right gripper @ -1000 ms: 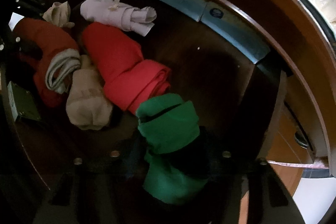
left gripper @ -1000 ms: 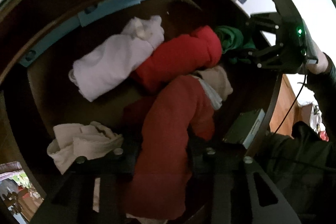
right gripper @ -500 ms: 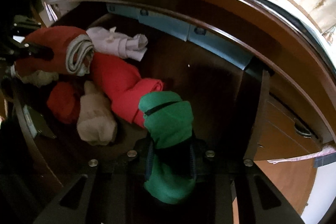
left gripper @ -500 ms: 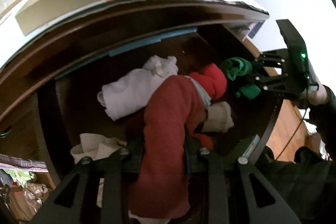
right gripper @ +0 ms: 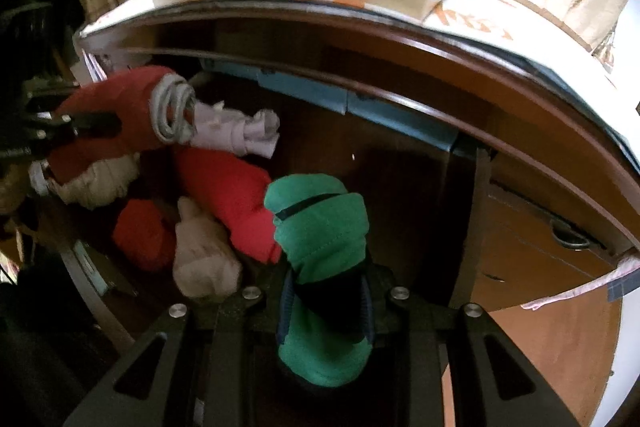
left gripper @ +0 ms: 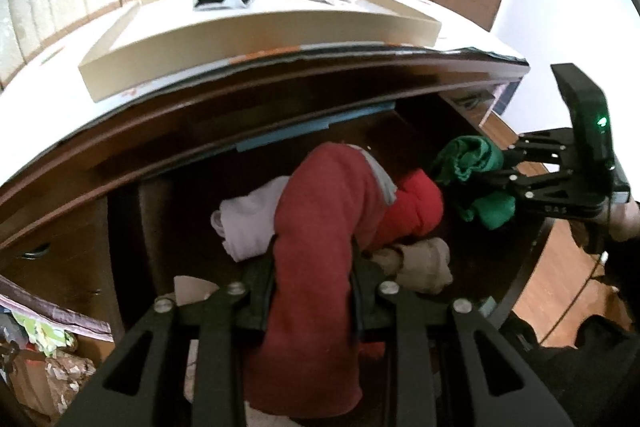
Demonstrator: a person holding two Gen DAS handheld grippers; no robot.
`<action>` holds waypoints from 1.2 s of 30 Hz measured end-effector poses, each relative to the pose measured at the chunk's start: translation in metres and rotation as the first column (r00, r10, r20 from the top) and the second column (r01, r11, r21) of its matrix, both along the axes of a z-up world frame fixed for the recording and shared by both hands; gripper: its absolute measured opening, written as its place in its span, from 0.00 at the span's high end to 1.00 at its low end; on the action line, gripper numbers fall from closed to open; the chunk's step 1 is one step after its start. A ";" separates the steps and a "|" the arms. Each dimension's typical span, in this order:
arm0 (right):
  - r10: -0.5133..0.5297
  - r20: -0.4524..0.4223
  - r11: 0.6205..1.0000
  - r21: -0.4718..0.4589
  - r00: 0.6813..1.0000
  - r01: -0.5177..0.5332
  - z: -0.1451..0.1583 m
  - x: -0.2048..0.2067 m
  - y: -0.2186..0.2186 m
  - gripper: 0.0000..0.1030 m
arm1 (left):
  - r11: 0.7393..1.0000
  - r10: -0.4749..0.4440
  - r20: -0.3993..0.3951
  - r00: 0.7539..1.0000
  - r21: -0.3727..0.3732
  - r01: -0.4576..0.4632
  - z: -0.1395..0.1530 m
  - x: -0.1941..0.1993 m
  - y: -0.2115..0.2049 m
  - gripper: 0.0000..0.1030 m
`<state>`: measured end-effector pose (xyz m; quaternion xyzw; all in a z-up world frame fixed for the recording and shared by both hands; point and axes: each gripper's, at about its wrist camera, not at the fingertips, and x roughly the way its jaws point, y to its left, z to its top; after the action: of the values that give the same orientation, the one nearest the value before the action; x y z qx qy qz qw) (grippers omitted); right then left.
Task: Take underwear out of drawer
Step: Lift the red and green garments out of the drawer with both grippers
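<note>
Your open drawer (left gripper: 168, 211) holds rolled clothes. Your left gripper (left gripper: 314, 291) is clenched on the dark red underwear (left gripper: 320, 267), lifted above the pile; your right gripper (right gripper: 326, 301) grasps the green underwear (right gripper: 320, 227) at the drawer's right.

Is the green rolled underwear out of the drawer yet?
Lifted, not clear. The right gripper is shut on the green rolled underwear, raised above the dark wooden drawer's floor, below the dresser top.

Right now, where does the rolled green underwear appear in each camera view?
Left wrist view: the rolled green underwear is at the right, clamped by the right gripper.
Right wrist view: it is at centre bottom, between the fingers.
Shared landmark: blue strip along the drawer's back.
</note>
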<state>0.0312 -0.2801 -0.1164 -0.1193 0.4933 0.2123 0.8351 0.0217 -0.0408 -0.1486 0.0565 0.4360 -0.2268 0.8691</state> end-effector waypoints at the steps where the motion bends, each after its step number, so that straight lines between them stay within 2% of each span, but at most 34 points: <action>1: -0.003 0.010 1.000 0.013 1.000 0.003 0.003 0.000 0.002 0.72 | 1.000 0.005 0.006 1.000 0.000 -0.005 -0.001 -0.001 -0.001 0.74; 5: -0.011 0.029 0.999 0.046 1.000 0.010 0.008 0.000 0.007 0.72 | 1.000 0.023 0.036 0.999 0.015 -0.024 -0.003 -0.004 -0.004 0.74; 14: -0.017 0.060 0.994 0.111 0.998 0.011 0.016 -0.002 0.017 0.72 | 0.995 0.093 0.087 0.992 -0.047 -0.089 0.008 -0.005 0.003 0.74; 19: -0.013 0.066 0.992 0.130 0.998 0.005 0.017 -0.002 0.021 0.72 | 0.993 0.112 0.111 0.987 -0.049 -0.108 0.010 -0.007 0.003 0.74; 36: -0.028 0.123 0.977 0.211 0.992 0.001 0.027 -0.011 0.022 0.72 | 0.982 0.176 0.156 0.972 -0.095 -0.162 0.015 -0.013 0.011 0.74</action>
<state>0.0202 -0.2584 -0.0898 -0.0397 0.4153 0.2494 0.8740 0.0087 -0.0301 -0.1336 0.0022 0.3566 -0.1641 0.9197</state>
